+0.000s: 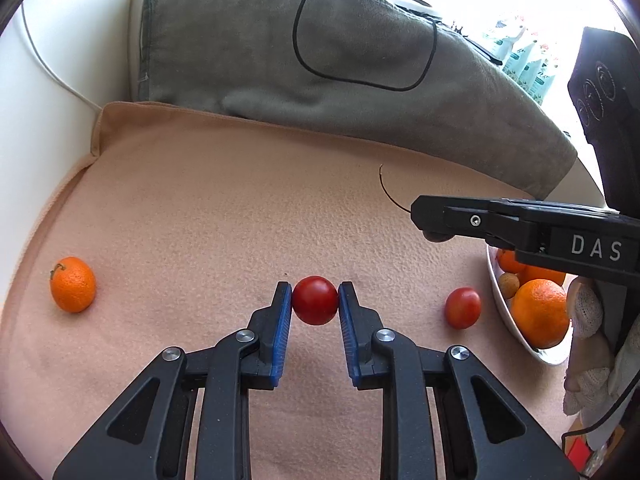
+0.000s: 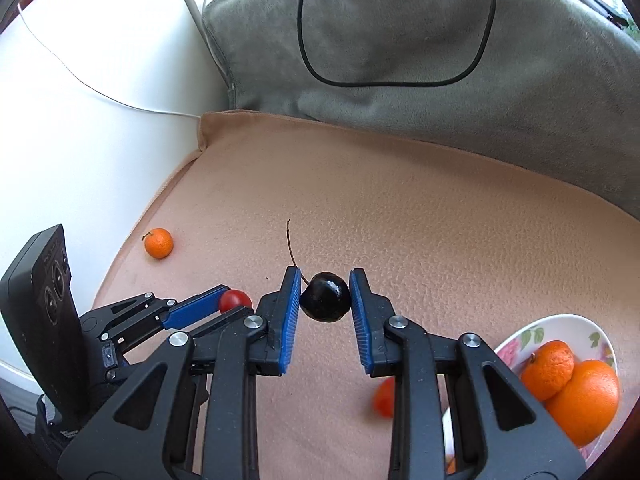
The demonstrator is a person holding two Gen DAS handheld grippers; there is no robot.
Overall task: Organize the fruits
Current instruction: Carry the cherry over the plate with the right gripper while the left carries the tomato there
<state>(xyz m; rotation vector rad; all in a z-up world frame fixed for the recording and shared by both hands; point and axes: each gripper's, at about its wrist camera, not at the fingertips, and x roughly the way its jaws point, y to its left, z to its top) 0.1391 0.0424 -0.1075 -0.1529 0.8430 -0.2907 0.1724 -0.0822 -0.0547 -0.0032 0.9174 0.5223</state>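
Hiding behind right hand-held gripper [image 2: 325, 297], second tomato [image 2: 384, 397], cherry [image 2: 326, 297] clamped

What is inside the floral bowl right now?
The bowl holds oranges, a mandarin and a small tan fruit. The right gripper hides the rest.

Left hand-held gripper [image 1: 315, 300]: black plastic linkage arms with triangular cutouts, round silver pivot pins, blue ribbed pads [image 1: 282, 332] on both fingers. Right hand-held gripper [image 2: 325, 298]: same build, black links, silver pins, blue ribbed pads [image 2: 291, 320]. Seen side-on from the left camera, its body carries white "DAS" lettering and a small silver screw. A black camera block with embossed circles sits on each unit.
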